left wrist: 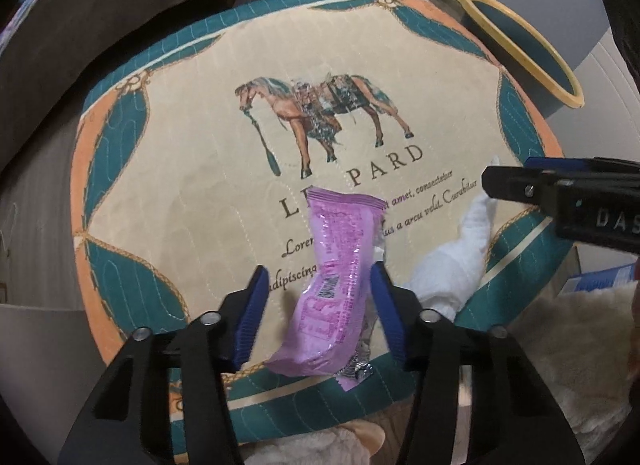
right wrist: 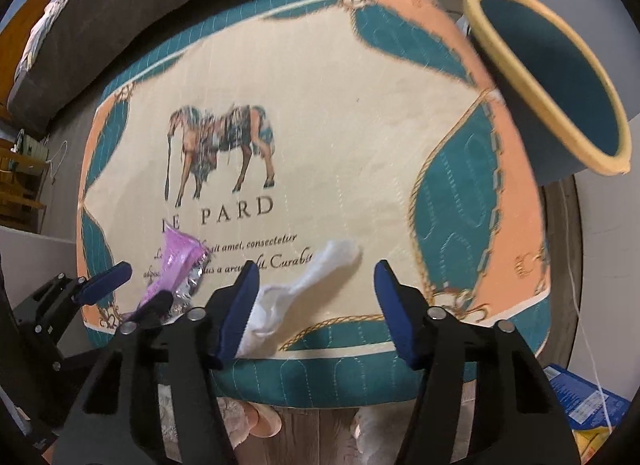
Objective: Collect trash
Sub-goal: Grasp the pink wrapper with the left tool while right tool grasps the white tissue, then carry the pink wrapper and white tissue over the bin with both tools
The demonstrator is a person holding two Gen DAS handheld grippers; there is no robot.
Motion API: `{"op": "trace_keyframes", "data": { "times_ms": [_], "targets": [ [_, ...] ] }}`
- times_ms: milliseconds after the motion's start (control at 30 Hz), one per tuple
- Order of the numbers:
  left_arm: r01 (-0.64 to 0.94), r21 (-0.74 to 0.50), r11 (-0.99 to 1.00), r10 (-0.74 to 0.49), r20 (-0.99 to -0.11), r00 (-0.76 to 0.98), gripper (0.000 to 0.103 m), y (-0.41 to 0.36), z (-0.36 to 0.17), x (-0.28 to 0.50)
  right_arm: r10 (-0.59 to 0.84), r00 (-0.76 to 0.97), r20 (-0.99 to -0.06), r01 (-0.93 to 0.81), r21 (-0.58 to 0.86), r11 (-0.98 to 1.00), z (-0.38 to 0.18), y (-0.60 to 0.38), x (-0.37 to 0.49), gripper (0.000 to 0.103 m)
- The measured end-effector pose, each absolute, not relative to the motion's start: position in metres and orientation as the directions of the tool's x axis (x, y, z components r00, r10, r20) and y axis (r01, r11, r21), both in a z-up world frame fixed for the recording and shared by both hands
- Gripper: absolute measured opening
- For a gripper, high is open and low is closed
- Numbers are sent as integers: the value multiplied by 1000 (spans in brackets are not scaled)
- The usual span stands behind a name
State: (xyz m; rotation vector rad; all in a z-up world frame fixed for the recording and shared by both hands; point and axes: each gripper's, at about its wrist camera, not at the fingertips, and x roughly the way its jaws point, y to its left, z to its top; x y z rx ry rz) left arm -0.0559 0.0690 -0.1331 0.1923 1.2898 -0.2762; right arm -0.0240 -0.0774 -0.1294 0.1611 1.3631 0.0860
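the left gripper [left wrist: 318, 309] hangs low over the near edge of a round table covered by a quilted cloth [left wrist: 192, 169], pointing forward and slightly down across the printed horse [left wrist: 320, 121]. its two blue-padded fingers [left wrist: 252, 315] stand spread, and a purple wrapper [left wrist: 334, 289] lies between them on the cloth. the wrapper's long side runs away from the camera, its silver torn end nearest the table edge. the right pad sits just beside the wrapper's edge; the left pad is apart from it, so the jaws are released, not pinching.

the right gripper [right wrist: 316, 307] is held at the same near edge, further to the right, also aimed forward over the cloth [right wrist: 360, 125]. its fingers [right wrist: 394, 311] are likewise spread wide. a crumpled white tissue [right wrist: 304, 293] lies on the cloth between them, close against the left pad and well clear of the right one; whether that pad actually touches it cannot be told. nothing is gripped.

in the right wrist view the left gripper [right wrist: 132, 289] shows at the lower left with the wrapper [right wrist: 176, 265] under its tips. in the left wrist view the right gripper [left wrist: 508, 185] shows as a dark finger reaching in from the right, above the tissue [left wrist: 460, 261].

a blue bin with a yellow rim [right wrist: 552, 77] stands off the far right side of the table, its opening tipped toward the cameras; it also appears at the upper right of the left view [left wrist: 520, 49]. a dark sofa [right wrist: 132, 5] sits beyond the table at the left.
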Motion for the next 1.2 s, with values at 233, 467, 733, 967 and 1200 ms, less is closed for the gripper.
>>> {"op": "trace_keyframes", "data": {
  "times_ms": [233,467,733,967,1200],
  "targets": [
    [317,5,948,-70,-972,225,16,70,-141,-50,167,182,-969,-13,167,986,-137,-69,-19,7],
    [223,-22,975,-86,-955,283,15,93,-128,-31,191,314,-930,-29,191,981,-114,-72,2,3],
    [126,-36,991,-74,-948,308,15,119,-121,-22,158,218,-963,20,167,986,-126,-73,-14,47],
    [137,-37,990,-79,-946,314,15,119,-120,-22,175,131,-976,27,180,983,-148,-61,-28,53],
    [141,-37,989,-81,-943,322,15,116,-117,-23,183,143,-973,-31,180,983,-149,-50,-20,4]
  ]
}}
